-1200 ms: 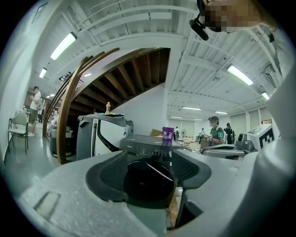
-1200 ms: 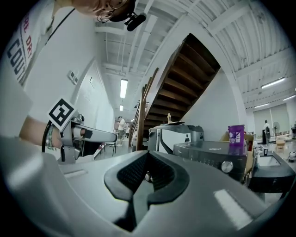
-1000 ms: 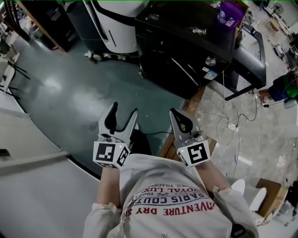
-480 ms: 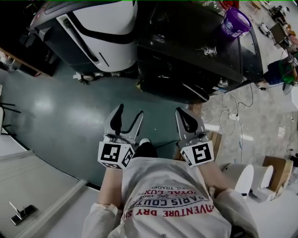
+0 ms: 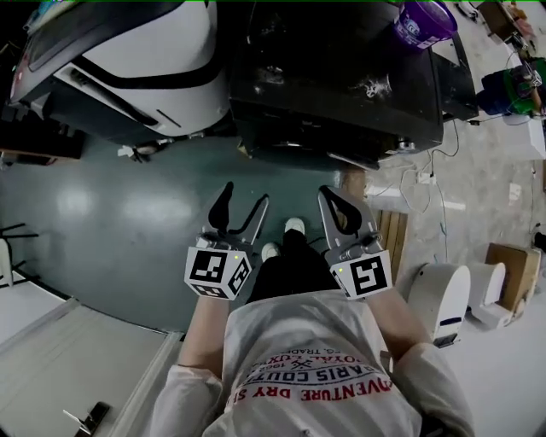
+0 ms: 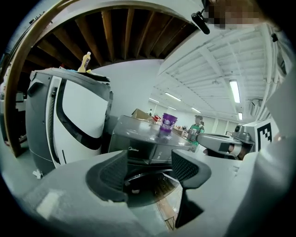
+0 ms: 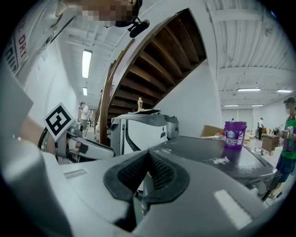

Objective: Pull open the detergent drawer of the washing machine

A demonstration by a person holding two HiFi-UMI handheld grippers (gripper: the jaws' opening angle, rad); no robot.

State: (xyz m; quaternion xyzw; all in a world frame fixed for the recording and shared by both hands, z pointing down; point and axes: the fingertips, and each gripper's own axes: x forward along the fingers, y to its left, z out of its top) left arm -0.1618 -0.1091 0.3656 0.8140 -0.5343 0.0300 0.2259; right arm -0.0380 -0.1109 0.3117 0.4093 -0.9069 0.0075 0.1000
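The dark washing machine [image 5: 341,85] stands ahead of me at the top of the head view, front facing me. In the left gripper view its top front panel [image 6: 138,149] carries a brand name; I cannot make out the detergent drawer as a separate part. My left gripper [image 5: 242,198] is held low in front of the machine, well short of it, its jaws wide open with nothing between them [image 6: 148,169]. My right gripper [image 5: 334,201] is level beside it, shut on nothing [image 7: 149,173]. Neither touches the machine.
A white and black appliance [image 5: 128,60] stands close to the washer's left. A purple tub [image 5: 424,23] sits on the washer's top. Cables and a power strip [image 5: 422,179] lie on the floor to the right, near wooden boards [image 5: 392,235] and a white unit [image 5: 444,294].
The washing machine has come from the upper right to straight ahead and nearer. Both grippers were carried along toward it. The left jaws stayed open, the right stayed shut.
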